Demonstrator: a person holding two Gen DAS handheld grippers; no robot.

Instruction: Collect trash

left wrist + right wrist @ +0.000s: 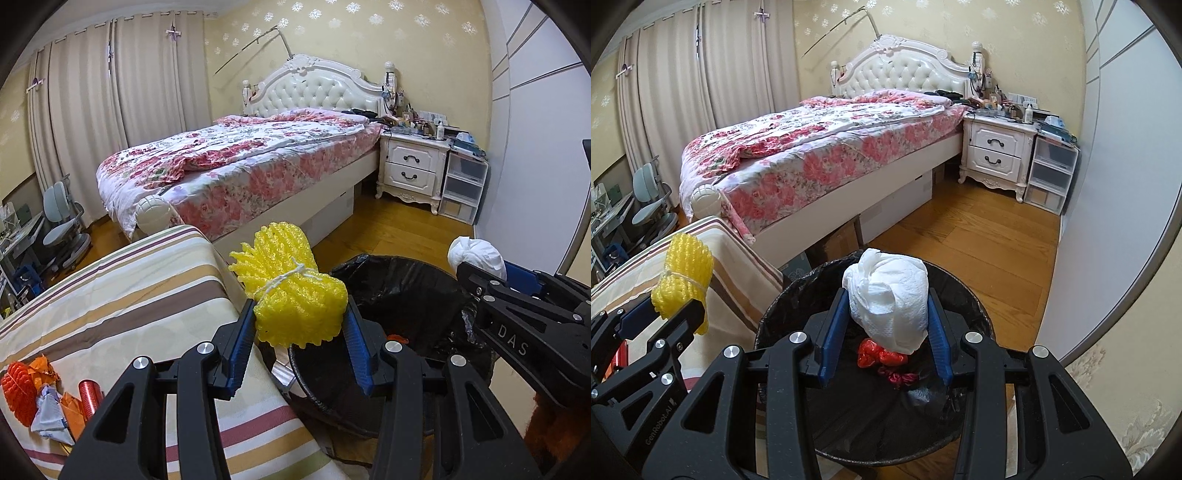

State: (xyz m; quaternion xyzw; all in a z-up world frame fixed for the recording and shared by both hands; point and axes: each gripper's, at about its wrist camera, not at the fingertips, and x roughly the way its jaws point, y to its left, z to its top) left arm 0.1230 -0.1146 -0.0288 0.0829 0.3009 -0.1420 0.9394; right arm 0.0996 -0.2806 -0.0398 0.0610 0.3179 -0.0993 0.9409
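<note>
My left gripper (300, 325) is shut on a yellow foam net bundle (291, 291) tied with white string, held at the edge of the striped table (122, 295), just left of the black-lined trash bin (406, 288). My right gripper (886, 325) is shut on a crumpled white tissue wad (890, 299) and holds it over the bin's (967, 306) opening. Red and pink scraps (882, 356) lie inside the bin. The yellow bundle also shows in the right wrist view (685, 273), and the tissue shows in the left wrist view (476, 254).
Orange, red and white scraps (44, 398) lie on the striped table at the lower left. A bed (236, 162) with a floral quilt stands behind. A white nightstand (410, 166) and plastic drawers (461, 188) stand at the back right. A wardrobe wall (1108, 184) runs along the right.
</note>
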